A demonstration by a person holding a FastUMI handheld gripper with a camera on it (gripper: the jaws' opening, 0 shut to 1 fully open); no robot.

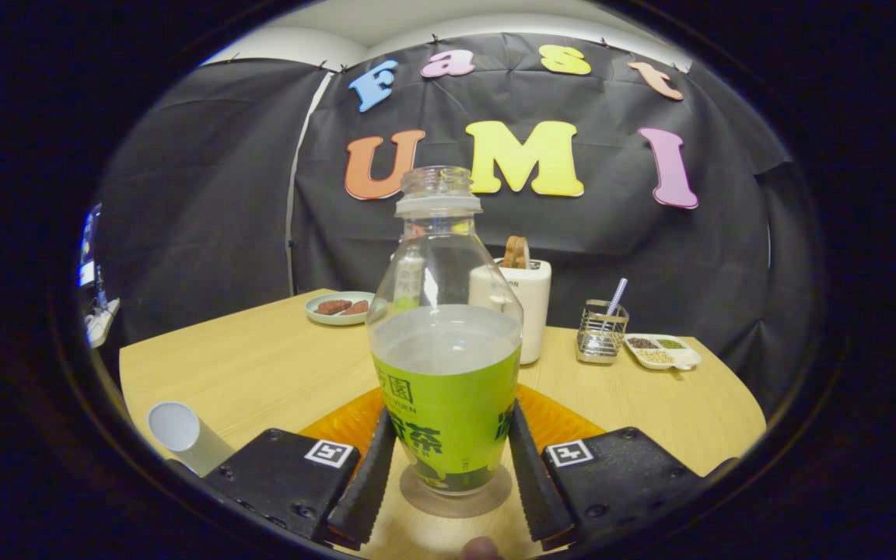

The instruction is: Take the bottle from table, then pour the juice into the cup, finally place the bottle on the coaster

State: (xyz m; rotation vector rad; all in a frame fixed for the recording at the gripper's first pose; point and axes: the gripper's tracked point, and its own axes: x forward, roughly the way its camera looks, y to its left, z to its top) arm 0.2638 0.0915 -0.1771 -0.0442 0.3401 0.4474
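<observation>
Gripper point(446, 459) sits low over the table point(261, 365), fingers pointing fwd toward 12 o'clock. Bottle point(446, 365) stands upright btwn the fingers point(366, 482), w/ one finger against each side of its green label; jaws pinch the bottle's lower body, contact on both sides as far as the view tells. Bottle has no cap, neck clear, clear liquid up to just above the label.

Bottle's base looks slightly above the tabletop, w/ a round shadow under it, just short of the orange coaster point(565, 424). Coaster lies flat behind the bottle, showing at both sides of the label, at 12 o'clock from the fingertips. Can't tell if the base touches the table.

Cup point(177, 435), white, at approx 9 o'clock from the gripper, near the table's edge, its open mouth tipped toward the camera; well apart from the bottle.

Beyond the bottle at 12: white toaster point(532, 303) w/ a slice of bread point(516, 253) sticking out of the top, partly hidden by the bottle. At 11: small plate point(339, 309) w/ brown food pieces. At 1–2 o'clock: wire holder point(601, 333) w/ a striped straw point(617, 295) leaning in it, and just beside it a divided tray point(663, 351) w/ small portions of grains.

A fingertip shows at 6 o'clock, below the bottle.
</observation>
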